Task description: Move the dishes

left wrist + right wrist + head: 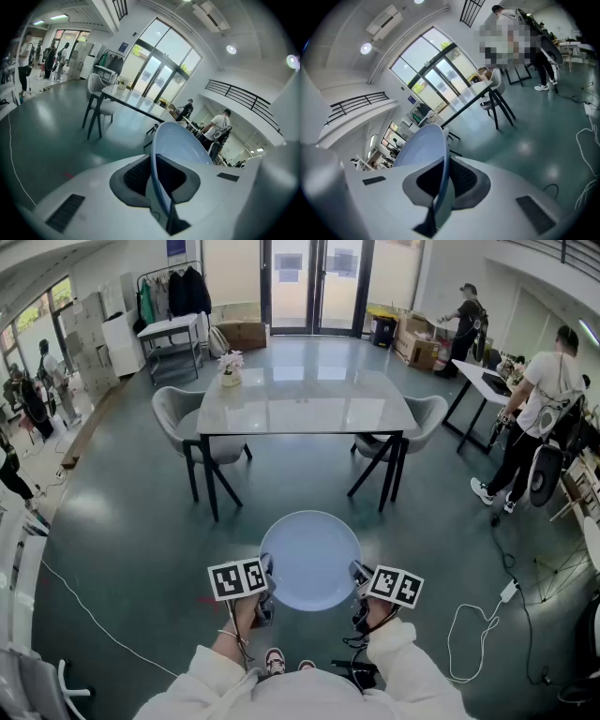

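- Room: open hall with a teal floor (112, 521) and glass doors at the far end. People are working along the sides, all well apart from your fingers.
- Surface: glass-topped table (305, 399), well ahead of both sets of fingers. A flower pot (230, 368) stands at its far left corner and a grey chair (183, 423) at each end.
- Plate (310, 560): one item, round and pale. It is carried in the air over the floor, spanning the gap between your two sets of fingers and held by opposite rims.
- Left gripper (266, 576): fingers (133, 176) clenched on the plate's left rim, which sits deep between the pads.
- Right gripper (359, 576): fingers (461, 180) clenched on the right rim, seated likewise.
- Step in hand, as judged: carrying the plate toward the surface.
- Handling note: hold both grips at equal height so the plate rides flat.
- Handling note: move the two hands as one, neither spreading nor squeezing inward, since the rim could slip from one pair of fingers.
- Handling note: aim for open glass short of the flower pot, and lower until the base rests before you release either side.
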